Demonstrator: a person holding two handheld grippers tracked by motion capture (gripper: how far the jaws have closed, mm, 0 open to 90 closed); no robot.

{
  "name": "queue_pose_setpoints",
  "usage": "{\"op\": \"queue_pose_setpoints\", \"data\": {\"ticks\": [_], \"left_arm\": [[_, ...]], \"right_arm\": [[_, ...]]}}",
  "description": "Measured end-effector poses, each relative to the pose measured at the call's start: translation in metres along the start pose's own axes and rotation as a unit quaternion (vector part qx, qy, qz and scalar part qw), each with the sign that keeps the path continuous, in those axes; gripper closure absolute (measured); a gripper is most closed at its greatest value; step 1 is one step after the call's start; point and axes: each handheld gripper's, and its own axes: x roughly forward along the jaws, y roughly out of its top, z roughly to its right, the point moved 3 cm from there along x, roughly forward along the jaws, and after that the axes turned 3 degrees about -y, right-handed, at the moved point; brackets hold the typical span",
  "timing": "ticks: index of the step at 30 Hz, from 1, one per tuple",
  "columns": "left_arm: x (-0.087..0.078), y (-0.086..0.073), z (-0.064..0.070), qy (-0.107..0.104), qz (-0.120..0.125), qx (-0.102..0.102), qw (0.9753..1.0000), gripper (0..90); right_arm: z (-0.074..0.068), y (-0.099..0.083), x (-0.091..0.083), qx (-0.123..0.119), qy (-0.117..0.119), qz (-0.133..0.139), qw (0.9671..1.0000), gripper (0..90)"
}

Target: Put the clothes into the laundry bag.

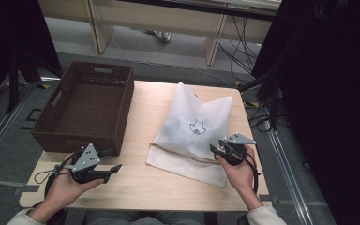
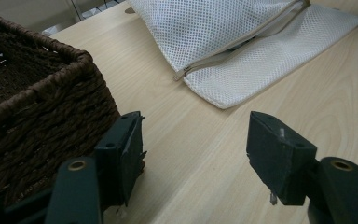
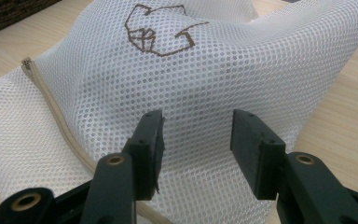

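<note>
A white mesh bag with a brown logo lies flat on the right half of the wooden table. A beige zipper runs along its near side. My right gripper hovers open just over the bag's near right corner. In the right gripper view the mesh bag and its zipper lie beyond the spread jaws of my right gripper, which hold nothing. My left gripper stands open over bare table, near the basket's front corner. In its own view my left gripper is empty, with the bag farther off.
A dark brown wicker basket with nothing inside stands at the table's left and overhangs its left edge; its wall is close to my left jaw. Bare table lies between the grippers. Cables and black curtains are at the right, beyond the table.
</note>
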Motion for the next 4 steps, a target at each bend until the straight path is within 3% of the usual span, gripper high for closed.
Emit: {"op": "queue_pose_setpoints", "data": {"ticks": [1, 2, 3, 4], "left_arm": [[0.0001, 0.0001, -0.0003, 0.0, 0.0, 0.001, 1.0, 35.3], [0.0007, 0.0, -0.001, -0.002, 0.001, 0.004, 1.0, 35.3], [0.0011, -0.0005, -0.0002, -0.002, -0.001, -0.003, 1.0, 35.4], [0.0012, -0.0003, -0.0016, -0.003, -0.003, 0.009, 1.0, 35.5]], "right_arm": [[-0.0006, -0.0002, 0.0007, 0.001, -0.001, 0.002, 1.0, 54.2], [0.0028, 0.0002, 0.0017, -0.021, -0.006, 0.007, 0.9997, 54.1], [0.0022, 0.0002, 0.0017, -0.018, -0.004, 0.006, 0.9998, 54.0], [0.0022, 0.0, 0.0018, -0.019, -0.003, 0.006, 0.9998, 53.9]]}}
